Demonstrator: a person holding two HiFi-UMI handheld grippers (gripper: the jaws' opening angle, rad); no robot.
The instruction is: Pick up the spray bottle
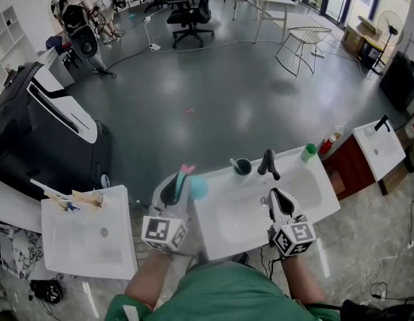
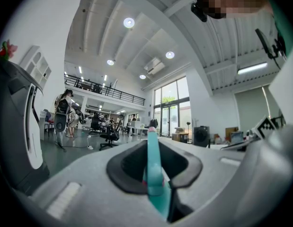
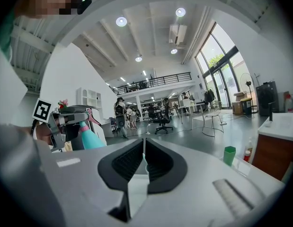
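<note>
The spray bottle (image 1: pixel 198 188) is teal with a pink trigger. It hangs above the left end of the white washbasin counter (image 1: pixel 325 191), and my left gripper (image 1: pixel 176 182) is shut on its upper part. In the left gripper view a teal strip of the spray bottle (image 2: pixel 155 174) stands pinched between the dark pads. My right gripper (image 1: pixel 279 196) hovers over the basin with its jaws shut and nothing between them. The right gripper view has the right gripper (image 3: pixel 144 157) in front and the spray bottle (image 3: pixel 89 138) at the left, held by the left gripper (image 3: pixel 66 119).
A black faucet (image 1: pixel 267 162), a dark cup (image 1: pixel 242 166) and a green cup (image 1: pixel 308 152) stand along the counter's back edge. A second white basin (image 1: pixel 86 239) sits at the left, a red bottle (image 1: pixel 329 142) and a wooden cabinet at the right. Grey floor lies beyond.
</note>
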